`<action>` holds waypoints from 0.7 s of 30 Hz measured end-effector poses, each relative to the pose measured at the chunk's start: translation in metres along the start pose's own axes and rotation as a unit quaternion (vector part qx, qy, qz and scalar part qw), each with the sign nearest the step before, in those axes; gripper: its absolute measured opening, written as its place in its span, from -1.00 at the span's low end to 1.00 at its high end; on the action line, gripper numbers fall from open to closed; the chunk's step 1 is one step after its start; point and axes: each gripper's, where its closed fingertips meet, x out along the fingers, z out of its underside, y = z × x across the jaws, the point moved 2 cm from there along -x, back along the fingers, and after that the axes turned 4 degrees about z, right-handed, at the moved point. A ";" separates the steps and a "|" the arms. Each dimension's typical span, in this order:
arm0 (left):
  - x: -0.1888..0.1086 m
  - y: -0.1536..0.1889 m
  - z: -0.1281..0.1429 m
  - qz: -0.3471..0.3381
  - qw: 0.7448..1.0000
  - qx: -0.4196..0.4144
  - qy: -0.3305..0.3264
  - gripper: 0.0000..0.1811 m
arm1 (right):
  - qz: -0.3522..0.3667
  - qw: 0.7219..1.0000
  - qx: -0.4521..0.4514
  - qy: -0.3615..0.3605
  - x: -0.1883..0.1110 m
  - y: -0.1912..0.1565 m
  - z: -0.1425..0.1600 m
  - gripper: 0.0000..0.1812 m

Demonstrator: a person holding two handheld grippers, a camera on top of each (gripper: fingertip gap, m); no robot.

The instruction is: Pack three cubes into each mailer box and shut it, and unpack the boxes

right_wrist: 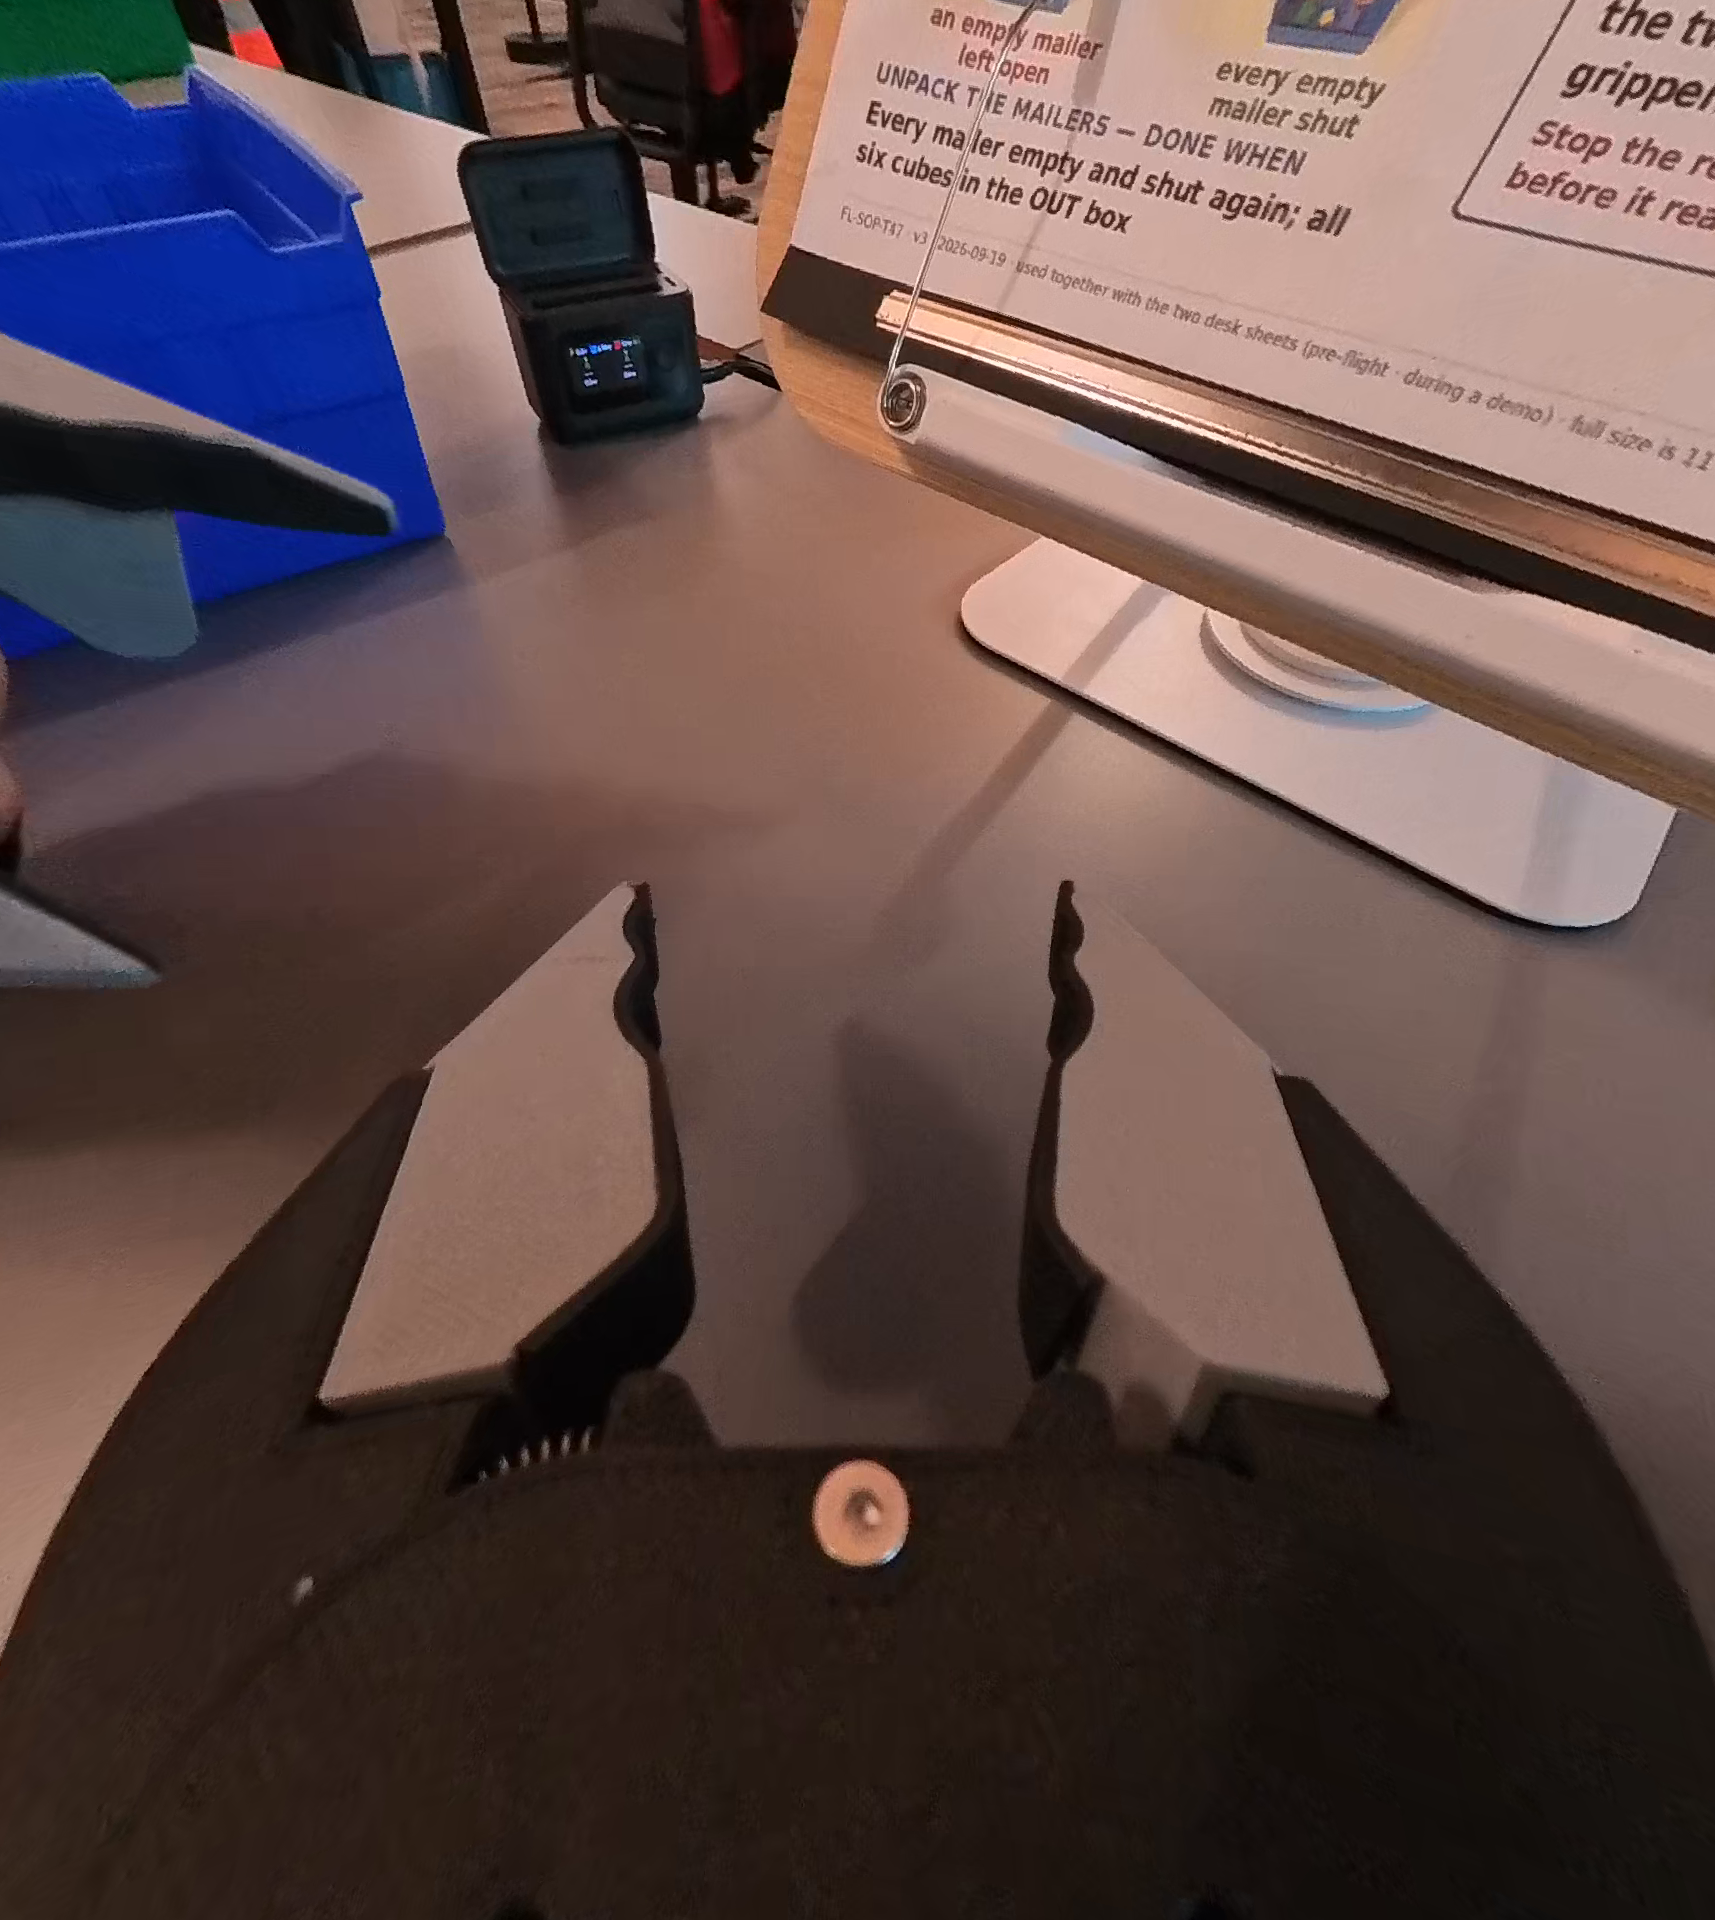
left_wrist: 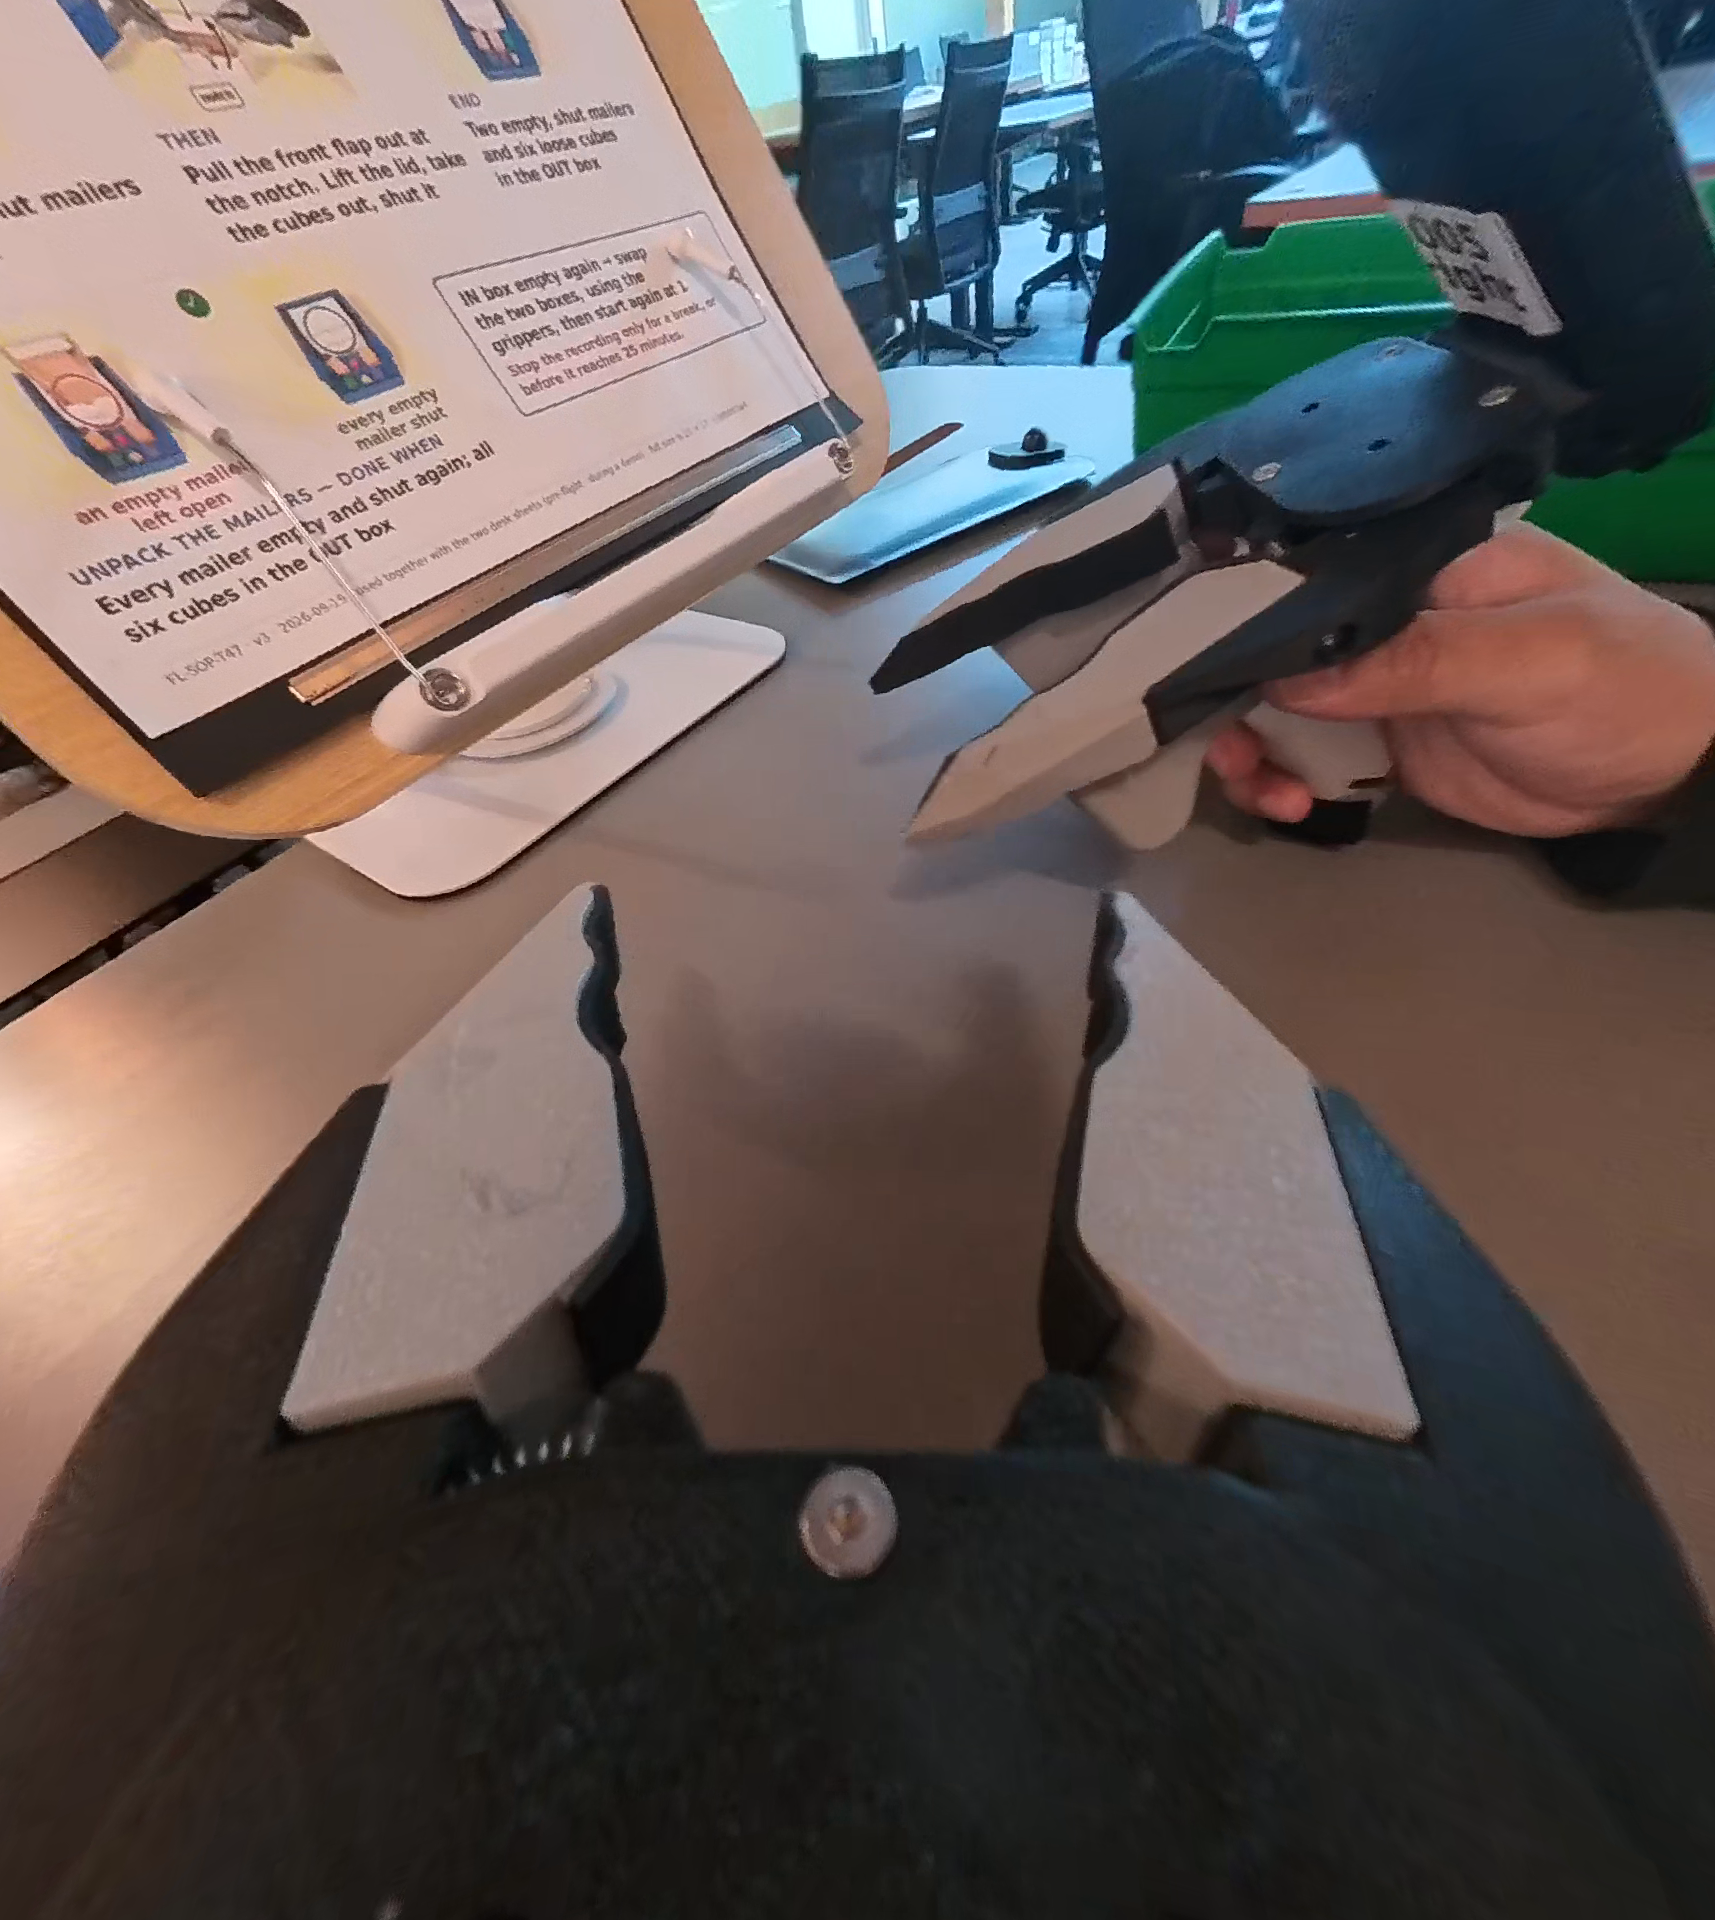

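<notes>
Both grippers hover over a bare stretch of grey desk [right_wrist: 624,727], nothing held. Left gripper [left_wrist: 848,904]: fingers spread, only desk surface between them. Right gripper [right_wrist: 848,894]: fingers likewise spread and empty; in the left wrist view it shows at right, gripped by a hand [left_wrist: 1518,707]. No mailer box and no cube shows in either view, so where they lie cannot be told; judged from this, the step in hand is a reach toward a bin, not yet a grasp. Blue bin [right_wrist: 157,312] stands far left in the right wrist view; what it holds is hidden by its wall. Green bin [left_wrist: 1455,343] stands far right in the left wrist view, contents also hidden. Instruction board on a white stand [right_wrist: 1352,727] sits far centre, near both grippers; a small black charging case [right_wrist: 593,301] stands between board and blue bin. To do it well: keep fingers wide, swing clear of the board's low edge, keep the grippers apart, and look over the bin wall before descending.
</notes>
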 end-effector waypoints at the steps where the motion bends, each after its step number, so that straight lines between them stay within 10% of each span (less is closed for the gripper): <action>1: -0.002 0.002 -0.001 -0.006 1.000 0.004 -0.002 -0.01 | -0.001 1.000 0.002 0.000 0.000 0.000 0.000 -0.18; 11: -0.064 0.038 -0.064 0.028 0.999 0.000 0.023 0.06 | -0.002 1.000 -0.001 0.003 -0.001 -0.001 -0.001 -0.20; 16: -0.127 -0.018 -0.108 -0.026 0.999 0.031 -0.008 0.05 | -0.002 1.000 -0.001 0.004 -0.001 -0.001 -0.001 -0.21; 21: -0.177 -0.110 -0.052 -0.117 0.968 0.056 -0.216 0.01 | 0.001 1.000 -0.006 0.003 -0.001 -0.001 -0.001 -0.22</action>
